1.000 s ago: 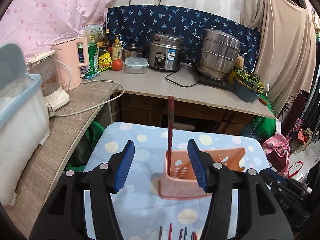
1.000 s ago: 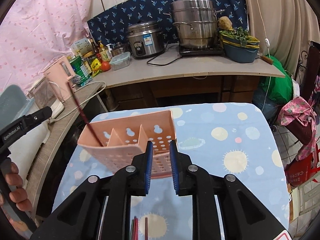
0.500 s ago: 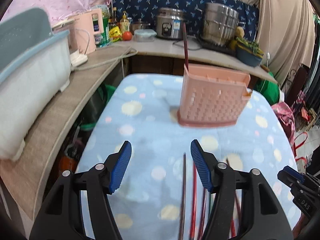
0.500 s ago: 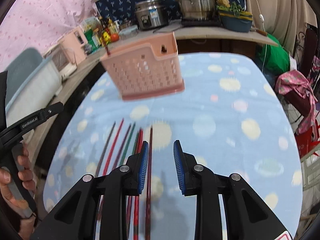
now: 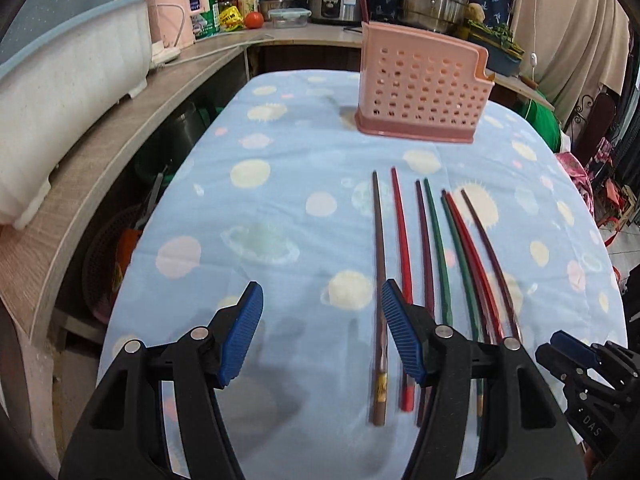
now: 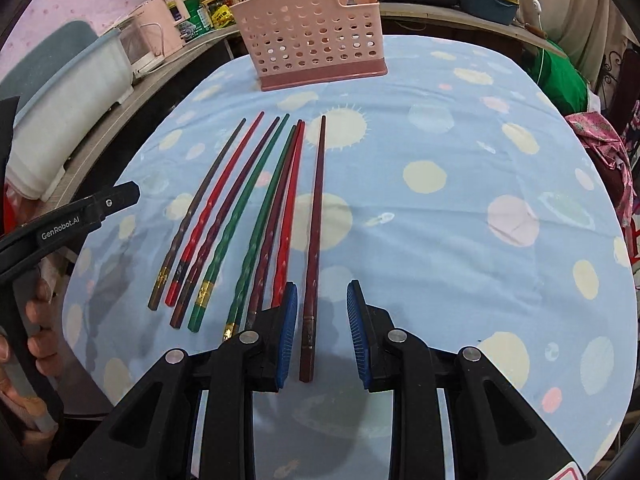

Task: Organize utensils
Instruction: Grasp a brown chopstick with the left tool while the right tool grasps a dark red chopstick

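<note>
Right gripper (image 6: pixel 322 330) spread, straddling the dark maroon chopstick (image 6: pixel 315 236), not yet pinching. Left gripper (image 5: pixel 322 330) spread, empty, brown chopstick (image 5: pixel 379 280) just inside its right pad. Centre pads on the shaft, then close. 7 chopsticks lie on the cloth (image 6: pixel 440 220); pink holder (image 6: pixel 316 38) stands beyond.

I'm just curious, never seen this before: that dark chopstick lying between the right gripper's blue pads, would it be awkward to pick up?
Probably fiddly. The dark chopstick is thin and lies flat on the cloth, so the open right gripper gets little to bite. It looks glossy, so perhaps slippery. It seems stiff and straight, unlikely to bend, though gripped near its thick end it may droop.
</note>
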Tool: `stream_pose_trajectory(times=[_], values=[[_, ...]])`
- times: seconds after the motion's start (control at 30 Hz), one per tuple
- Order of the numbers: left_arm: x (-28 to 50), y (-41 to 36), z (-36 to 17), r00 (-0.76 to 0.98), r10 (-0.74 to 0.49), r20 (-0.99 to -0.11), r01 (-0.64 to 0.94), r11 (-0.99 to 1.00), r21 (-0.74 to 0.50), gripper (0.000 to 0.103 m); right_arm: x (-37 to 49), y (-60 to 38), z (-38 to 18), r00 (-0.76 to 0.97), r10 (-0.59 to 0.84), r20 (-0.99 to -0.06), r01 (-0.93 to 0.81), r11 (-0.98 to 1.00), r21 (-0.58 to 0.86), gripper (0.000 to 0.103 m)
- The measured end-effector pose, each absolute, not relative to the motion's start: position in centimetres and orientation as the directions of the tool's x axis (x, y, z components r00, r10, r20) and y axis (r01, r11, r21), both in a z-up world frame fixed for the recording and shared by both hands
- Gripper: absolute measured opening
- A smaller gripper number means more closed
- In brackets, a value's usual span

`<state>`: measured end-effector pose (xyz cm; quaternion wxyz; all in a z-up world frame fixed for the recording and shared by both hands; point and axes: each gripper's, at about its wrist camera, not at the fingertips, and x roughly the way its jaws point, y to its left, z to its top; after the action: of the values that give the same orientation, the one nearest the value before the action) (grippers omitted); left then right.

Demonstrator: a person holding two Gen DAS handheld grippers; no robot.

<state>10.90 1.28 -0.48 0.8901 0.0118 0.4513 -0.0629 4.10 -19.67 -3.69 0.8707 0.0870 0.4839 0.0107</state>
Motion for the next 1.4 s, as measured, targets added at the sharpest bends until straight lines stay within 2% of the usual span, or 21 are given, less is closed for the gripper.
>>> stream_pose_trajectory(times=[0.37,0.43,0.67,1.0,1.17,1.4], values=[[8.7,1.5,-2.6,0.539,-0.100,-0.836,0.128,0.991,-0.036,0.058,3.4,-18.9,-5.0,0.502,0.099,-0.859,0.056,0.988,0.146,0.020],[8.5,1.4,-2.7,0.538,-0.097,-0.837,0.131,0.991,-0.031,0.058,3.3,-18.8,-5.3,0.495,0.098,-0.864,0.057,0.988,0.145,0.015],[7.7,0.8,-3.2,0.525,-0.110,-0.844,0.155,0.987,-0.032,0.058,2.7,-18.7,-5.5,0.502,0.068,-0.862,0.058,0.992,0.112,0.007],[7.0,-0.2,-4.4,0.486,-0.122,-0.865,0.185,0.982,-0.034,0.058,2.5,-18.9,-5.5,0.503,0.077,-0.861,0.063,0.990,0.125,0.007],[7.0,-0.2,-5.1,0.457,-0.133,-0.879,0.188,0.981,-0.051,0.048,2.5,-18.9,-5.5,0.504,0.076,-0.861,0.062,0.990,0.124,0.007],[7.2,0.0,-5.0,0.448,-0.154,-0.881,0.193,0.979,-0.073,0.018,2.4,-18.9,-5.4,0.503,0.073,-0.861,0.060,0.991,0.119,0.007]])
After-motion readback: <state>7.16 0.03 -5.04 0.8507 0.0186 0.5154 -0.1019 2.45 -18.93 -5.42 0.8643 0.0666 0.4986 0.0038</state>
